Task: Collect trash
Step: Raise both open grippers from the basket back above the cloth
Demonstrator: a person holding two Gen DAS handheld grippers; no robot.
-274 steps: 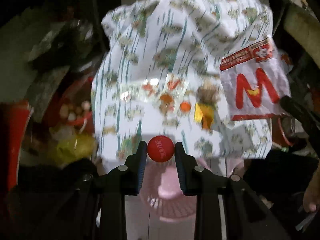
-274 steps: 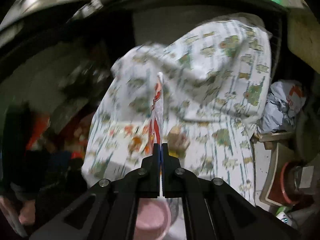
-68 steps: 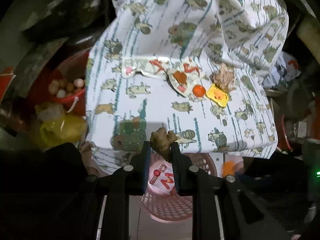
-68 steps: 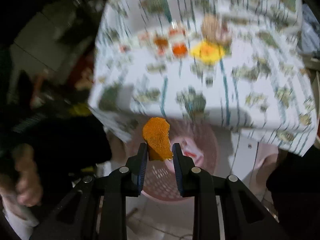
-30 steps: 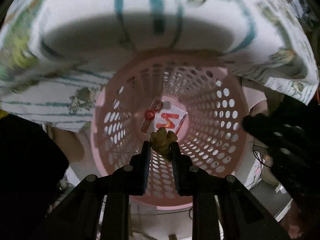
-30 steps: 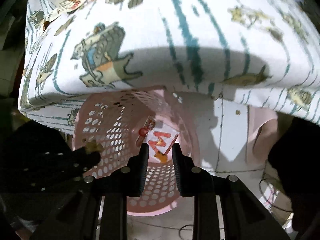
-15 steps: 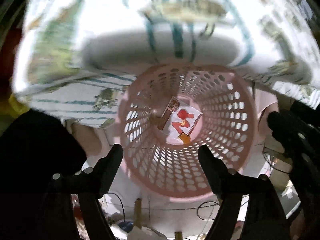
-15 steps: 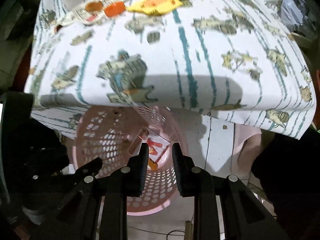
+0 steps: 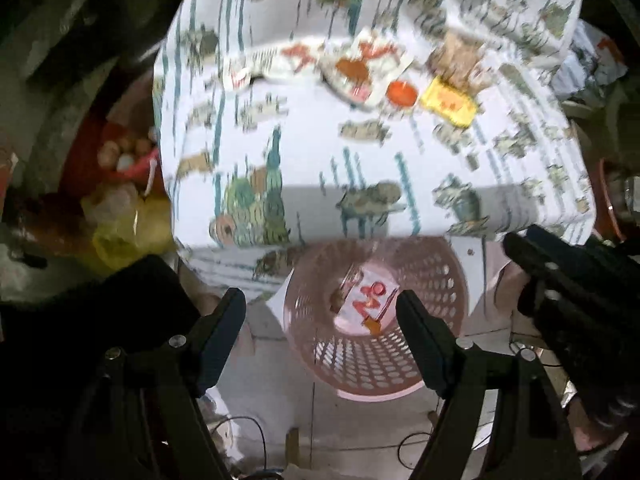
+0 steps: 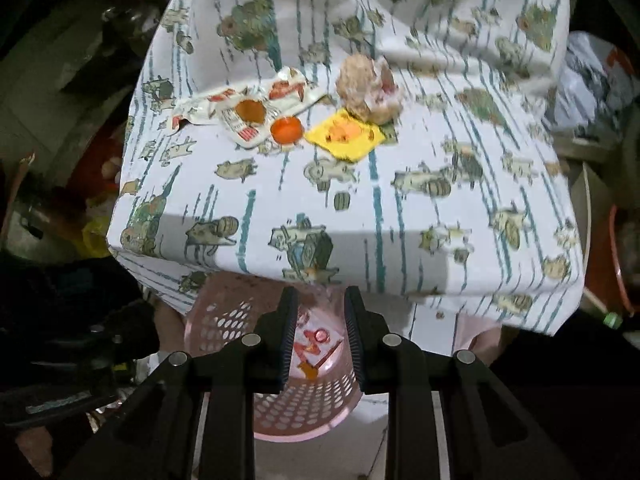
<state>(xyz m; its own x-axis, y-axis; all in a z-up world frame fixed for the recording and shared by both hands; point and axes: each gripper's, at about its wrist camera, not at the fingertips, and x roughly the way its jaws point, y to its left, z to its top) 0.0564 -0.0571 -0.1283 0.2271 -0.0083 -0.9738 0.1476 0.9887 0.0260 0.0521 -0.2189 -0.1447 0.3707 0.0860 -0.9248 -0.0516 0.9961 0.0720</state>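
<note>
Tabletop (image 10: 400, 200): covered by a white cloth printed with teal stripes and small cartoon animals; the cloth hangs over the near edge.
Basket (image 10: 224, 316): pink perforated plastic waste basket, round, standing on the floor below the near edge of the tabletop; also seen in the left view (image 9: 444, 280).
Basket contents: a white wrapper with red lettering (image 9: 370, 300), a small orange scrap and a red cap lie at the bottom.
Trash on tabletop: a crinkled white-and-red foil wrapper (image 10: 244, 108), a round orange bottle cap (image 10: 286, 129), a flat yellow square packet (image 10: 346, 136) and a crumpled beige paper wad (image 10: 368, 88), clustered toward the far side, well apart from both grippers.
Left gripper (image 9: 320, 316): black fingers spread wide, holding nothing, above the basket.
Right gripper (image 10: 318, 328): black ribbed fingers a little apart, empty, over the basket mouth.
</note>
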